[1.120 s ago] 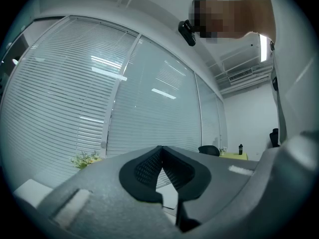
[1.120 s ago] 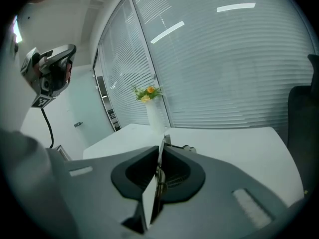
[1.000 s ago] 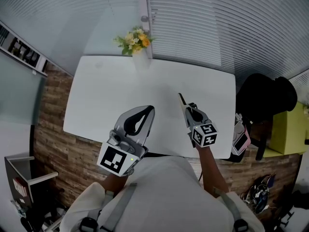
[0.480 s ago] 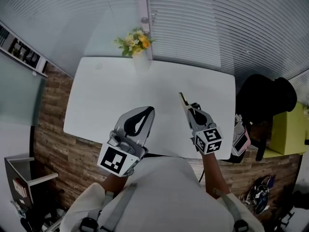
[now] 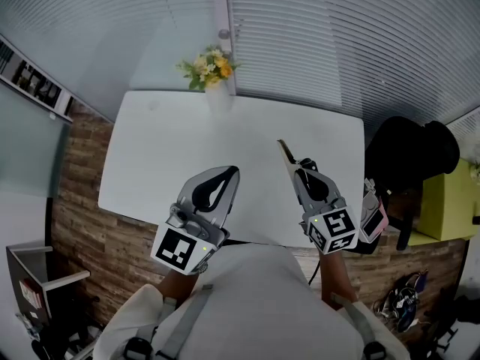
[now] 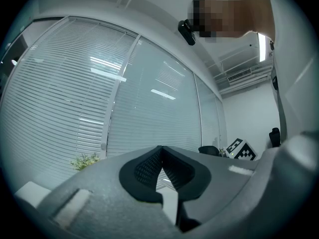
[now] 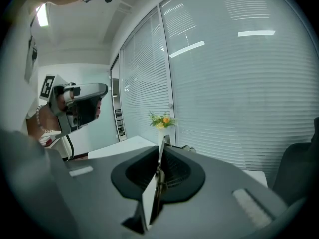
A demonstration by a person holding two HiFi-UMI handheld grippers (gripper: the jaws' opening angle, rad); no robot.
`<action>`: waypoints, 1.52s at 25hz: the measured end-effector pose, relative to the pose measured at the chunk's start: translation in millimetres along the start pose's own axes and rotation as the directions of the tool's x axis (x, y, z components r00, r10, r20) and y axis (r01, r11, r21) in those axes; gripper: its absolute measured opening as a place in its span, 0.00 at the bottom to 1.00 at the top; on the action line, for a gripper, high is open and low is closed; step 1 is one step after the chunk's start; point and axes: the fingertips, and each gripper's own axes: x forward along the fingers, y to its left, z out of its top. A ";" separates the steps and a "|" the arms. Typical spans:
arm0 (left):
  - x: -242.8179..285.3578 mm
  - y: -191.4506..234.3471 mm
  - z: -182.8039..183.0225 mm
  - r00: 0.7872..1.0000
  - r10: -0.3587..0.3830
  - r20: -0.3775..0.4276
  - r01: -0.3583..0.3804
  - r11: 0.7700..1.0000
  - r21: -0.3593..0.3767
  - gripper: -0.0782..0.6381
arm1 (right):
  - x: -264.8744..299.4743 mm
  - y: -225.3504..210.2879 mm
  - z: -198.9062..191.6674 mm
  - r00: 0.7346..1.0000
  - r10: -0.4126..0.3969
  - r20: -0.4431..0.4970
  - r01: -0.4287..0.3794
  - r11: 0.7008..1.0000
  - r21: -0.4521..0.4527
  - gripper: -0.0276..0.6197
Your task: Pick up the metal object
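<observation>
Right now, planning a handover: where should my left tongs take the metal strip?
Probably its free end, which juts past the right tongs; come from ahead, closing on its flat faces. The metal strip is thin, and its near end is clamped.

Two tongs (image 5: 233,170) (image 5: 294,171), one metal object (image 5: 283,153), one table (image 5: 180,130), one flower vase (image 5: 218,97).

White table (image 5: 172,141), vase of flowers (image 5: 218,96) at its far edge

No legible words, numbers or brands appeared; the left hand-held gripper (image 5: 231,170) and the right hand-held gripper (image 5: 290,166) bore only black-and-white square marker patterns.
</observation>
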 end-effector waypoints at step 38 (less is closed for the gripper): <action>2.5 1.7 -3.3 1.000 -0.009 -0.014 0.009 1.000 -0.011 0.11 | -62.0 30.0 119.4 0.985 -0.009 0.170 0.039 0.984 -0.174 0.08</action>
